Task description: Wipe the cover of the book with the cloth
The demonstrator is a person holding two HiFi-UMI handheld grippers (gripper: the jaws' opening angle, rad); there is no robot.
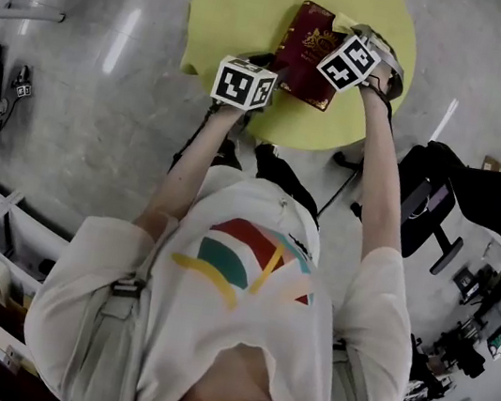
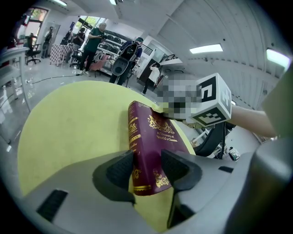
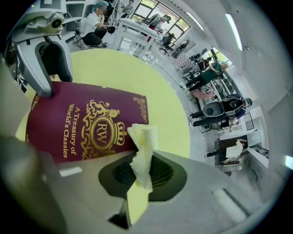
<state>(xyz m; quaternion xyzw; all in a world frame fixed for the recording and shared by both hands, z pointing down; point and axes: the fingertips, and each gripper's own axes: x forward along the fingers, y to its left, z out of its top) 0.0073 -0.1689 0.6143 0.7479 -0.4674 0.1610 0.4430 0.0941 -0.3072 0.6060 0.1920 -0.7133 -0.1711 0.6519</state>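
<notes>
Book (image 3: 87, 123) sits by the near edge of the yellow table (image 2: 68, 123). Left gripper (image 2: 146, 168) pinches its end. Right gripper (image 3: 142, 176) squeezes the cloth (image 3: 143, 148). Rub the cover softly and hold the book steady.

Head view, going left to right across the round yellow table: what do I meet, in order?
left tool's marker cube → burgundy book → right tool's marker cube

left hand-held gripper (image 2: 146, 171) — jaws clamped on book (image 2: 155, 137); right hand-held gripper (image 3: 142, 176) — jaws pinching cloth (image 3: 143, 151); both arms (image 1: 192, 161) outstretched
</notes>
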